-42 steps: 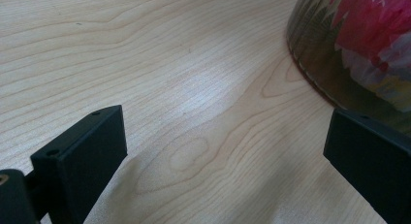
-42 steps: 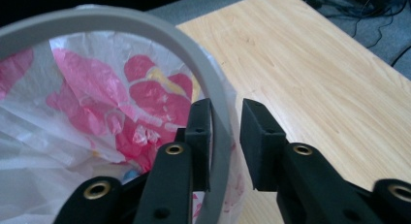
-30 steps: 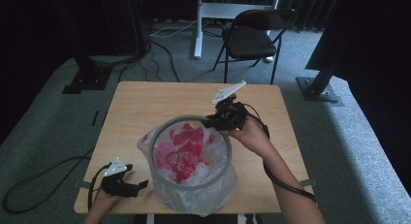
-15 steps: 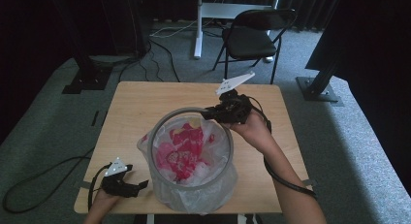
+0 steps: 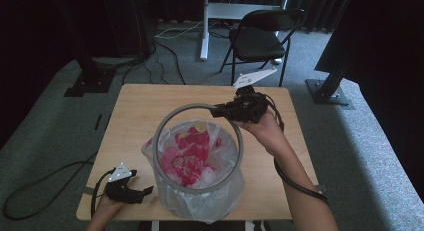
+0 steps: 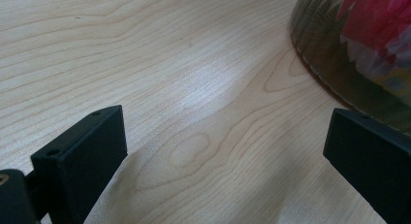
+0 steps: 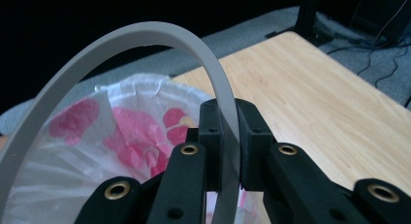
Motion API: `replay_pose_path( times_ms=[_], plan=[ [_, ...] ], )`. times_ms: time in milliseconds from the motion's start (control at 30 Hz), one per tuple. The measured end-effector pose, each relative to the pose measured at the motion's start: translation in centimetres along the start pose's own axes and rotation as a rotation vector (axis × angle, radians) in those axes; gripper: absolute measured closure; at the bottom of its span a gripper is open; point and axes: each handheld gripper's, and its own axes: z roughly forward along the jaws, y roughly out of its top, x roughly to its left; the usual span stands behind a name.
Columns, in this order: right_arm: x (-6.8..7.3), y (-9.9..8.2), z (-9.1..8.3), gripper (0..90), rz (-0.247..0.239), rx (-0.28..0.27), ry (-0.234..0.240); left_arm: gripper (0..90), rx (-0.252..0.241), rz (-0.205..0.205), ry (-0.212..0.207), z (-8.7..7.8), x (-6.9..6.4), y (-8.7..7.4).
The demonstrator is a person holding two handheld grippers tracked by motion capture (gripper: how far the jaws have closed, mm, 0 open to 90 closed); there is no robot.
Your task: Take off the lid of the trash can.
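Above the bag-lined bin (image 5: 200,191), the right claw (image 5: 220,111) pinches the grey ring (image 5: 165,126); on the desk (image 5: 135,111), the left claw (image 5: 142,191) rests wide open, empty.

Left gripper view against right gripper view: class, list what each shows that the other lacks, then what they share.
Left gripper view alone: the left gripper with jaws wide apart over bare wood, beside the clear bin's lower wall. Right gripper view alone: the right gripper clamped on a grey plastic ring, raised above the bag's rim, with grey carpet behind. Both share the light wooden table and the pink-printed plastic bag.
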Motion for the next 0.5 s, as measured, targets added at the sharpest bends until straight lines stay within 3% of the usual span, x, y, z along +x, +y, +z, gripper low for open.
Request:
replay_pose_path(
  times_ms=[500],
  plan=[
    [-3.0, -1.2, -5.3, 82.4, 0.124, -0.127, -0.082, 1.8, 0.002, -0.015, -0.003, 0.0, 0.1, 0.0]
  ],
)
